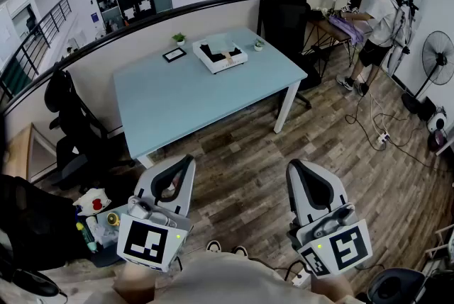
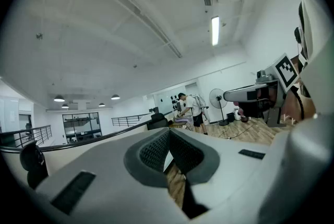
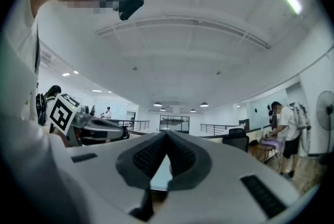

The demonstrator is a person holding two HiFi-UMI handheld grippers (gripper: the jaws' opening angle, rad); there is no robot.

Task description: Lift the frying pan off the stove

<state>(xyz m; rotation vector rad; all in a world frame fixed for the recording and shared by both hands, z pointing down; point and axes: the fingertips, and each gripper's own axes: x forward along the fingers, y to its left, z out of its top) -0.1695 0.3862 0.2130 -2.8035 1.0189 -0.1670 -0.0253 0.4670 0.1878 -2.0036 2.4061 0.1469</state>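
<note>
No frying pan or stove can be made out for certain. A white tray-like unit (image 1: 220, 53) with dark parts sits at the far side of the light blue table (image 1: 177, 100); it is too small to identify. My left gripper (image 1: 187, 159) and right gripper (image 1: 293, 165) are held close to my body over the wood floor, well short of the table. Both point forward and slightly up. In the left gripper view the left gripper (image 2: 168, 131) has its pads meeting with nothing between them. The right gripper (image 3: 167, 134) is likewise shut and empty.
Black office chairs stand at the table's left (image 1: 67, 118) and behind it (image 1: 287, 15). A person (image 1: 372, 15) works at a desk at the back right, near a standing fan (image 1: 438, 58). Cables (image 1: 379, 132) lie on the floor. A cluttered bag (image 1: 96, 217) sits at lower left.
</note>
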